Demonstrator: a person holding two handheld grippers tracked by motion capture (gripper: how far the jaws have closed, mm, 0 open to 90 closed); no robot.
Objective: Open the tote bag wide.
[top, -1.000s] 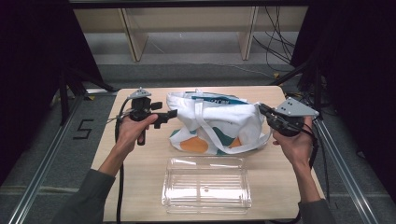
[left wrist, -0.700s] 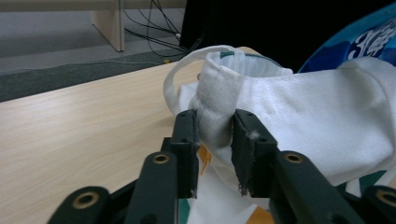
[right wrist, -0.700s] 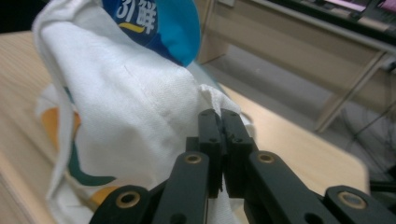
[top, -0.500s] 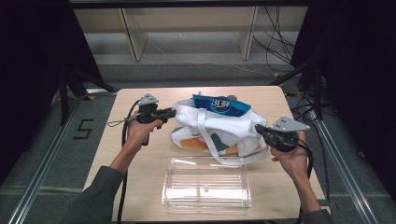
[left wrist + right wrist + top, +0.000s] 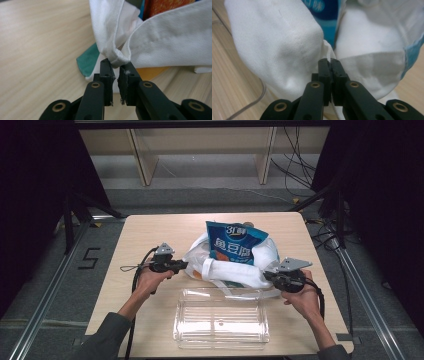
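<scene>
1. High view: a white cloth bag (image 5: 235, 265) sits near the middle of the wooden worktop (image 5: 150, 230), with a blue snack packet (image 5: 234, 242) standing up out of its open top. The left gripper (image 5: 181, 265) is at the bag's left edge and the right gripper (image 5: 268, 275) at its right edge, each in a hand that comes up from the bottom of the picture. A clear plastic tray (image 5: 221, 319) lies on the worktop just in front of the bag, between the two forearms (a loose white strap of the bag trails down to its rim).

2. Left gripper view: the left gripper (image 5: 115, 67) has just been closing, and its tips now pinch a folded hem of the white cloth bag (image 5: 170, 47). Farther back along the jaws a narrow gap remains. Orange and teal parts of the bag show beneath the white cloth, against the worktop (image 5: 40, 42).

3. Right gripper view: the right gripper (image 5: 330, 61) has its jaws pressed together on a thin fold of the white cloth bag (image 5: 282, 45), which bulges to either side of the tips. A strip of the blue snack packet (image 5: 329, 22) shows in the opening just above the pinch (its lettering is too blurred to read).
</scene>
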